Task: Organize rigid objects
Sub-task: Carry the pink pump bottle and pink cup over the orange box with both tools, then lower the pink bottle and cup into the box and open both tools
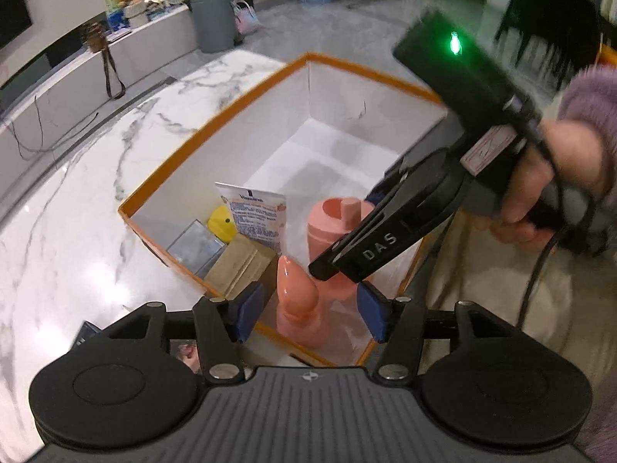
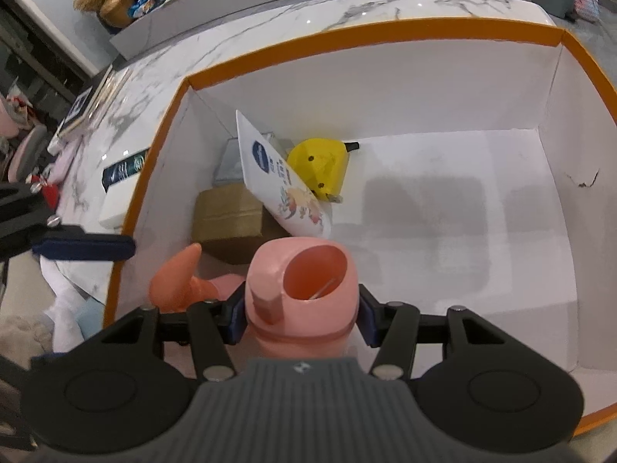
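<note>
Still out on my marble table (image 2: 231, 42): a dark tube (image 2: 124, 168). My left gripper (image 1: 310, 310) stands apart — glossy orange cone-shaped toy (image 1: 295, 289) between, untouched, inside the orange-rimmed white box (image 2: 385, 27). My right gripper (image 2: 300, 318) clamps the pink plastic cup (image 2: 304, 285), low in the box — release pending, I judge.

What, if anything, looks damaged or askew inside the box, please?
The box has a small dark tear in its right inner wall. The lotion tube lies tilted, propped across the tan box and the yellow toy instead of flat.
</note>
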Demonstrator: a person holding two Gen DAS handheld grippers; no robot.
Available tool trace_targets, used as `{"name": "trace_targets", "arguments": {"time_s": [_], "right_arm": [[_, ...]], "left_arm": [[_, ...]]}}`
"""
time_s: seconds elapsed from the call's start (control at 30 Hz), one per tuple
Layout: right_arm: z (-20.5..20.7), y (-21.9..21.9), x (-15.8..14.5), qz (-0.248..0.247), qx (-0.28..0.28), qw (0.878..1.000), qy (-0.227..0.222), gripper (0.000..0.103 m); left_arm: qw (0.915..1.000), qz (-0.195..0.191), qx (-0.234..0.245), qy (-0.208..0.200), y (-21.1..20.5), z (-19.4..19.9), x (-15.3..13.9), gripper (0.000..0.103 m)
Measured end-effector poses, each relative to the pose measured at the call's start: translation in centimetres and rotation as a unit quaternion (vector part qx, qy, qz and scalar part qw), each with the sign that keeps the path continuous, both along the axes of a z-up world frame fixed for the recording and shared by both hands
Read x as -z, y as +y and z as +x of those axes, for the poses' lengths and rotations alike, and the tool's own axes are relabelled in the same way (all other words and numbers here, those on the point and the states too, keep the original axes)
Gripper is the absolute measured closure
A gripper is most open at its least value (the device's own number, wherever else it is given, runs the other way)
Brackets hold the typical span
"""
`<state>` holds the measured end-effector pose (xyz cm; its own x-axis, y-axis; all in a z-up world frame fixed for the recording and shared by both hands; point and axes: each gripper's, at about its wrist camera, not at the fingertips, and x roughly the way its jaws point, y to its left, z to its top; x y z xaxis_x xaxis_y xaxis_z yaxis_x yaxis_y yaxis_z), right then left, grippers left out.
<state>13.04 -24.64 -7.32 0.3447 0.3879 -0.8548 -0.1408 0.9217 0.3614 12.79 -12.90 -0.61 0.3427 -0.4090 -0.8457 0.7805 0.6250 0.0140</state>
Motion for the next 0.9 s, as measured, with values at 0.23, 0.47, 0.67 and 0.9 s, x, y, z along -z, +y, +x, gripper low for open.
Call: {"name": "trace_targets", "arguments": {"time_s": [0.23,0.47,0.67,0.9], "right_arm": [[0.0,0.3,0.4,-0.018,0.022,1.000,-0.001,0.048],[-0.3,2.1,0.6,-0.036,0.024,0.999,0.000,0.048],[0.1,2.8,0.7,-0.032,0.034,0.999,-0.010,0.048],[0.4,3.8,0.6,-0.070,0.034,0.997,-0.028,0.048]], "left_arm": [[0.9925,-0.053,-0.110,0.006,3.3,1.3,-0.6,0.037],[0.9863,-0.067,-0.150,0.014,4.5,1.8,-0.4,0.038],[0.9859,-0.068,-0.152,0.017,4.6,1.5,0.0,0.038],[0.9840,-0.070,-0.163,0.015,5.3,1.4,0.1,0.038]]}}
